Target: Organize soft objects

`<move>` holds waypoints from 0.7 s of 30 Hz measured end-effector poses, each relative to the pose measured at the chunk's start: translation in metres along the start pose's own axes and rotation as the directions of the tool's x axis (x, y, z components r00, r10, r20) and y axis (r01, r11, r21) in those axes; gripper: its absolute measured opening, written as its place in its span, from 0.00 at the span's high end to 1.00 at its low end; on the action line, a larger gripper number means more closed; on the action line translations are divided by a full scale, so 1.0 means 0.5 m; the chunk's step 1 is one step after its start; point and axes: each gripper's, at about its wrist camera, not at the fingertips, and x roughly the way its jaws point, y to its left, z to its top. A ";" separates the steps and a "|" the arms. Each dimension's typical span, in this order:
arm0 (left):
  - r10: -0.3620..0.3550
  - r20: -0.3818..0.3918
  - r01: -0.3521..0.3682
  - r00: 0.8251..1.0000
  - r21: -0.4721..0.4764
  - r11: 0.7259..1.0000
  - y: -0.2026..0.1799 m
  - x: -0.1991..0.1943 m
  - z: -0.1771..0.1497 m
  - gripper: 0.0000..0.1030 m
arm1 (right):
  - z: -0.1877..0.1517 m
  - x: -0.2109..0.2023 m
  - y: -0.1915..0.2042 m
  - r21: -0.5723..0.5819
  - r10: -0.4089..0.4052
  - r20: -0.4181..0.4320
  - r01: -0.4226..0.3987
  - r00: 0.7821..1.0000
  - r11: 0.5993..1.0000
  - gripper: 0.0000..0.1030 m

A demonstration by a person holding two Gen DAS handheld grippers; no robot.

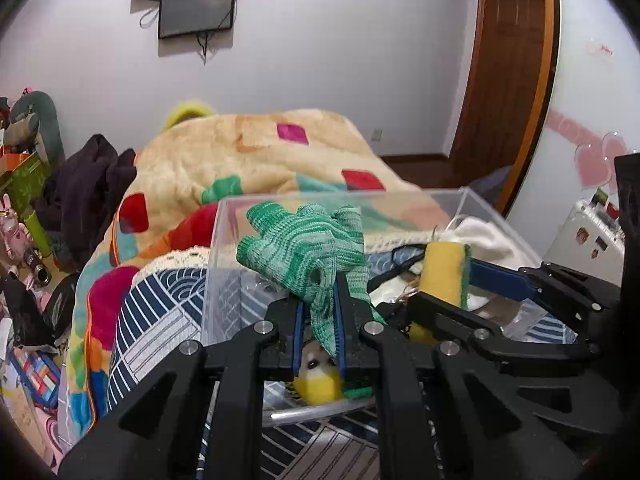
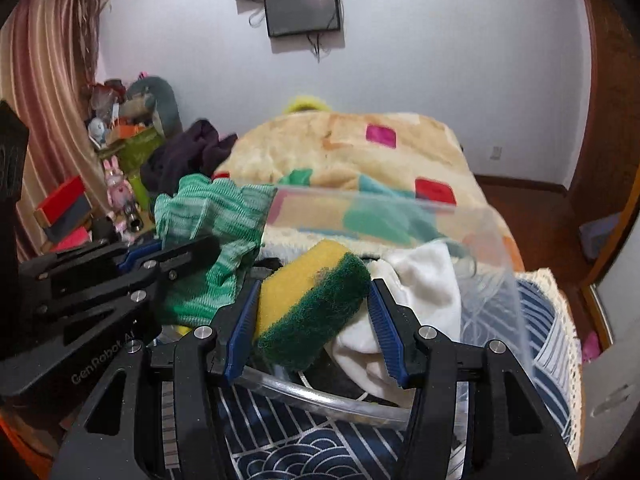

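Observation:
My left gripper (image 1: 320, 300) is shut on a green knitted glove (image 1: 304, 244) and holds it over a clear plastic box (image 1: 224, 248). The glove also shows in the right wrist view (image 2: 208, 216). My right gripper (image 2: 312, 304) is shut on a yellow sponge with a green scrub side (image 2: 308, 300), held above the same box (image 2: 496, 240). The sponge shows in the left wrist view (image 1: 444, 272). In the box lie a white cloth (image 2: 424, 284) and a small yellow plush toy (image 1: 318, 380), partly hidden by my fingers.
The box stands on a navy patterned cloth (image 1: 160, 320) on a bed. A colourful fleece blanket (image 1: 248, 160) and dark clothing (image 1: 88, 184) lie behind. Cluttered toys and boxes (image 2: 120, 152) stand at left. A wooden door (image 1: 508, 72) is at right.

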 end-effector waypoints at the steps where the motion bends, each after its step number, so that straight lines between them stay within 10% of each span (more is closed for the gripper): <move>1: 0.005 -0.011 -0.005 1.000 -0.003 1.000 0.001 0.003 -0.002 0.88 | -0.002 0.004 -0.001 0.004 0.003 -0.013 -0.003 1.000 1.000 0.50; 13: -0.027 0.011 0.027 1.000 -0.024 0.999 0.011 -0.059 -0.027 0.61 | 0.000 -0.020 -0.017 0.045 0.040 -0.062 -0.037 0.997 0.998 0.36; 21: -0.052 0.095 0.053 0.994 -0.007 0.999 -0.011 -0.157 -0.040 0.61 | 0.007 -0.114 -0.010 0.020 0.060 0.029 -0.061 0.998 0.998 0.36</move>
